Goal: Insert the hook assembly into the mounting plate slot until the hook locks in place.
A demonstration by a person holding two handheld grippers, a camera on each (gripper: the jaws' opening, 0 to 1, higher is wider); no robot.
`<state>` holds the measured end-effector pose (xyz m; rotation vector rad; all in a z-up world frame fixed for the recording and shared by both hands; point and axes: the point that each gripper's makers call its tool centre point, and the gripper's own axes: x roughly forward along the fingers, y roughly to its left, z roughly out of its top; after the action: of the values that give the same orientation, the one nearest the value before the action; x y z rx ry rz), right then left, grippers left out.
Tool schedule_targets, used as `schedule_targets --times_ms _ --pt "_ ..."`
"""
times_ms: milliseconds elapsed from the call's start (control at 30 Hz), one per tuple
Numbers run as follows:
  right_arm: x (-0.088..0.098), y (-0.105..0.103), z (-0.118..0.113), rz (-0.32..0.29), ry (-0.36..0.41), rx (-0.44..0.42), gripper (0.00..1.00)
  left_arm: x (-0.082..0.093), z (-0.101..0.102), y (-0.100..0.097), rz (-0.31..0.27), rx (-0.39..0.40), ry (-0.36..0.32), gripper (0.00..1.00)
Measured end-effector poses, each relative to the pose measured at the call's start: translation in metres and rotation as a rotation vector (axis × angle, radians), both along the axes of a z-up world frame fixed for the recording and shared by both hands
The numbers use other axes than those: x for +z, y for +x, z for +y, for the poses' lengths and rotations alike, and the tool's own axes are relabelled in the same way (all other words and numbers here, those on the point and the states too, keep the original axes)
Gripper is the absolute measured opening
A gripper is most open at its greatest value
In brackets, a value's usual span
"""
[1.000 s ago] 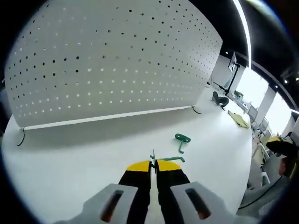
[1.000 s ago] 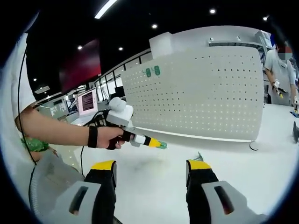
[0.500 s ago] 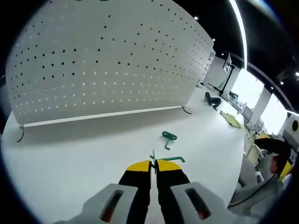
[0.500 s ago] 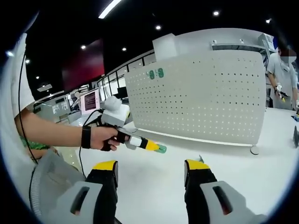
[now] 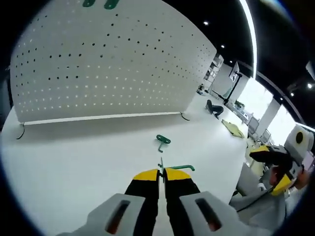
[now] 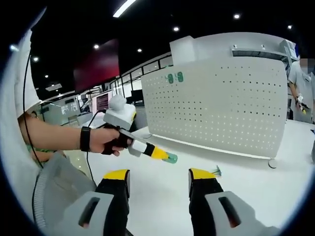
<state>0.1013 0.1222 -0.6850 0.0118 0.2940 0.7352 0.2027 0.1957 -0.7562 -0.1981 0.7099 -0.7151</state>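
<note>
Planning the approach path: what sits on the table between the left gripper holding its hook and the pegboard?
In the left gripper view, one loose green hook lies on the white table between the left gripper and the pegboard; otherwise bare.

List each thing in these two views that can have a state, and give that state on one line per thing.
left gripper: jaws shut on a green hook, held above the table.
green hook: clamped at the jaw tips, sticking out sideways.
second green hook: lying loose on the white table.
pegboard: standing upright, two green pieces near its top edge.
right gripper: jaws open, holding nothing.
</note>
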Motion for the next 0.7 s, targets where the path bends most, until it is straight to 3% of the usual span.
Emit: schedule_targets --times_ms 400,467,700 --pt "-0.003 -0.008 0.009 0.009 -0.027 0.057 0.38 0.006 -0.002 -0.027 0.063 0.0 -0.04 0.03" --pt "-0.004 -0.01 0.012 0.005 -0.032 0.071 0.35 0.005 -0.003 -0.033 0.055 -0.023 -0.002 0.03" --pt "-0.005 -0.011 0.016 0.013 -0.037 0.089 0.29 0.013 -0.014 -0.049 0.097 -0.052 -0.034 0.03"
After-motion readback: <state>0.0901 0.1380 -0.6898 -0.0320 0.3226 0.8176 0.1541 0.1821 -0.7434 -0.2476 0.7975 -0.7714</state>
